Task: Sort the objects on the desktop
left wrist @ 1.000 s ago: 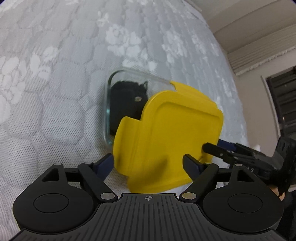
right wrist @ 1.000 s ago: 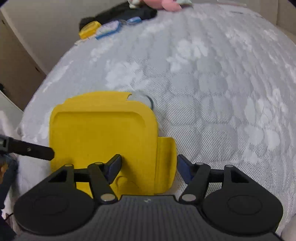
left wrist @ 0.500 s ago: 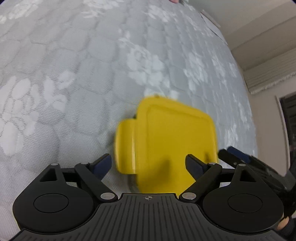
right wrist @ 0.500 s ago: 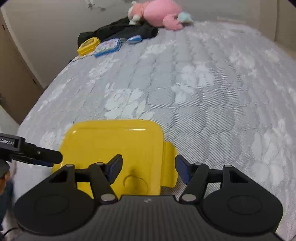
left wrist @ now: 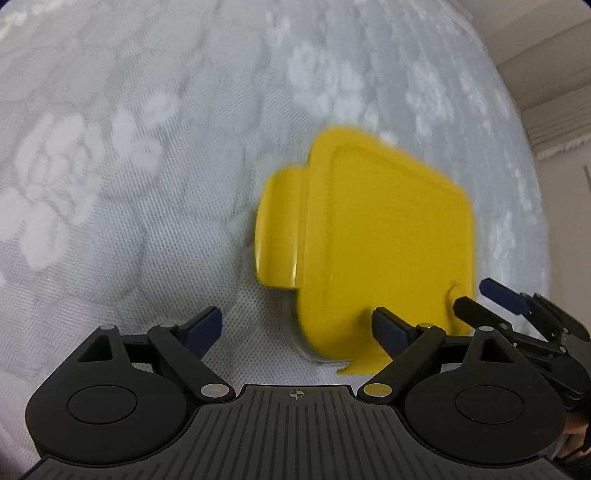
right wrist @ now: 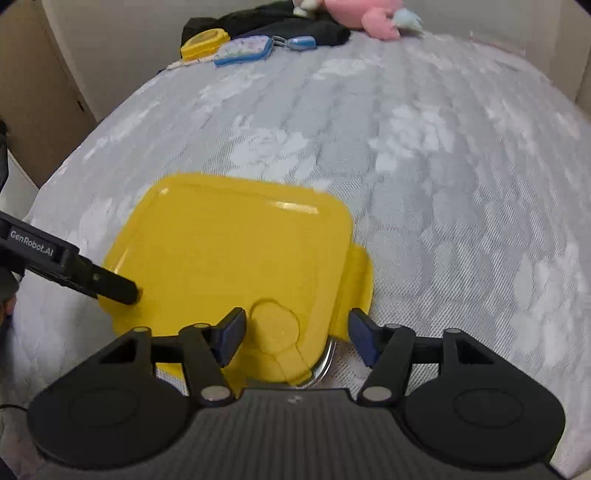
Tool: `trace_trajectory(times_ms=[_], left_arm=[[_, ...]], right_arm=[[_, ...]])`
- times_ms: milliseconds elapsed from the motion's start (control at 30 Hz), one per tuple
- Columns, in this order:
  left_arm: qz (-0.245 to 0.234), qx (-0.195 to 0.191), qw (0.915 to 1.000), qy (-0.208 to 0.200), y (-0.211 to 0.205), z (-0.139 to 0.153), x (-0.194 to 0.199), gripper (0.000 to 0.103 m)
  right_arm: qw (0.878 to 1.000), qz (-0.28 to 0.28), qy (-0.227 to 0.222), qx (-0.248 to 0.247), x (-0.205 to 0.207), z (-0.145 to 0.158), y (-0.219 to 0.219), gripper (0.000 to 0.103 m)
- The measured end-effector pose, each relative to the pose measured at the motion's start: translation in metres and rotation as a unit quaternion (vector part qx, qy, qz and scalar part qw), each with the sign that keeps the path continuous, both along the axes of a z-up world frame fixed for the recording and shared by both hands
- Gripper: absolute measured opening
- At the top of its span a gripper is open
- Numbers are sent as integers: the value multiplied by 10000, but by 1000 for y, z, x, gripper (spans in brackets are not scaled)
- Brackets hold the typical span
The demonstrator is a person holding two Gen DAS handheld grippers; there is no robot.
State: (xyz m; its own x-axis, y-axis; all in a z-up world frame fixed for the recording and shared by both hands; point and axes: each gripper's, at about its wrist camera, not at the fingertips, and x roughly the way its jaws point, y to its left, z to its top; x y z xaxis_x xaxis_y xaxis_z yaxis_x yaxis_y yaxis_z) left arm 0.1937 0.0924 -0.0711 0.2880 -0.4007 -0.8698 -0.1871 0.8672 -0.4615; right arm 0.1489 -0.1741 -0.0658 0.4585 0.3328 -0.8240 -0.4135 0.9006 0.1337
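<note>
yellow lid (right wrist: pixel 229 254) – on glass container | left hand-held gripper (left wrist: pixel 295 328) wide, empty | right hand-held gripper (right wrist: pixel 297 334) closing – astride lid corner

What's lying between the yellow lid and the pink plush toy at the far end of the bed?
Nothing: in the right wrist view only bare patterned mattress runs from the yellow lid to the pink plush toy.

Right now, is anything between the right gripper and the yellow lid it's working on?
Nothing visible. The right gripper sits at the near corner of the yellow lid, its jaws, which have just been closing, either side of the round vent tab. The left gripper touches the lid's left edge, clear of that corner.
</note>
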Motion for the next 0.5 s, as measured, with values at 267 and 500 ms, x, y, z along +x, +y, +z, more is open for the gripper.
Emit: trace_trajectory(times_ms=[267, 500], left_arm=[[83, -836, 9888, -1233, -17, 33, 14, 77], [-213, -519, 9962, -661, -32, -1, 2, 63]], right_arm=[[9960, -481, -123, 748, 22, 21, 4, 22], [9949, -409, 490, 783, 18, -13, 8, 24]])
